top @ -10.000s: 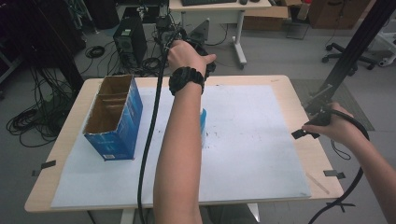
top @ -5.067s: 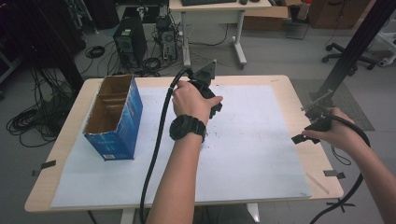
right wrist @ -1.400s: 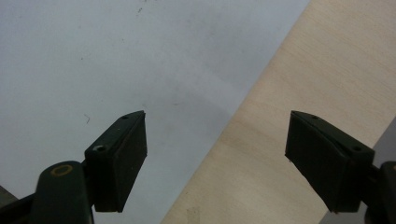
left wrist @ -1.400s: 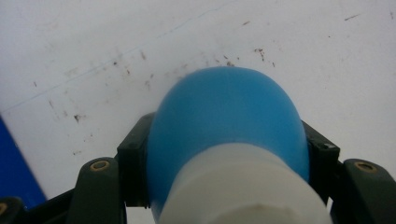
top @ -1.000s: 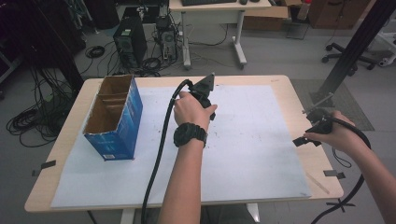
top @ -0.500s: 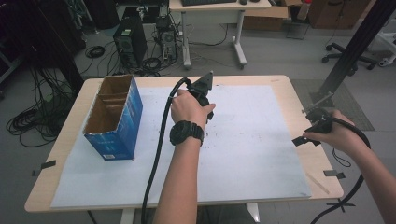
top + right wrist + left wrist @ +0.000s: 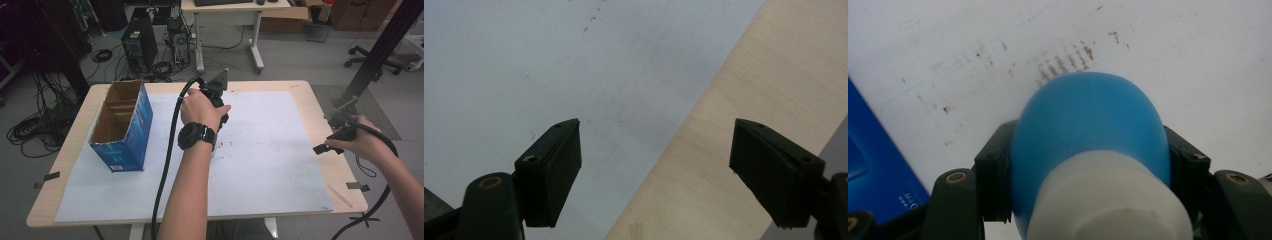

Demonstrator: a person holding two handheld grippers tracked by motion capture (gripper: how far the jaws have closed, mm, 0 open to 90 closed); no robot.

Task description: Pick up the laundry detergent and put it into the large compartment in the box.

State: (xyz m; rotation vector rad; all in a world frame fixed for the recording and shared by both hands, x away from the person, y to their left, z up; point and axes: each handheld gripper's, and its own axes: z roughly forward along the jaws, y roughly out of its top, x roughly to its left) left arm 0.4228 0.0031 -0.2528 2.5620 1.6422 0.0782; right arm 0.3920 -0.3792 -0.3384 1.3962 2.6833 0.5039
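Note:
My left gripper (image 7: pixel 218 100) hovers over the far middle of the white paper sheet (image 7: pixel 280 150), with the hand covering its jaws. In the left gripper view, the left gripper (image 7: pixel 1090 160) is shut on a rounded blue object with a white base (image 7: pixel 1088 115), one jaw on each side, just above the smudged paper (image 7: pixel 973 50). My right gripper (image 7: pixel 327 134) rests at the table's right edge. Up close, the right gripper (image 7: pixel 654 150) stands open with nothing between its jaws, above the line where paper (image 7: pixel 549 60) meets bare wood (image 7: pixel 749 85).
A blue cardboard box (image 7: pixel 122 125) with an open top and inner dividers stands on the left of the paper; its blue side (image 7: pixel 873 170) lies near the left gripper. The wooden table (image 7: pixel 310 95) rims the sheet. Cables, computer towers and a desk stand behind.
Ten seconds ago the left hand reached past the far edge and a blue object lay on the paper. Now the left gripper holds it. Over the last second almost nothing moved; the right gripper stayed put.

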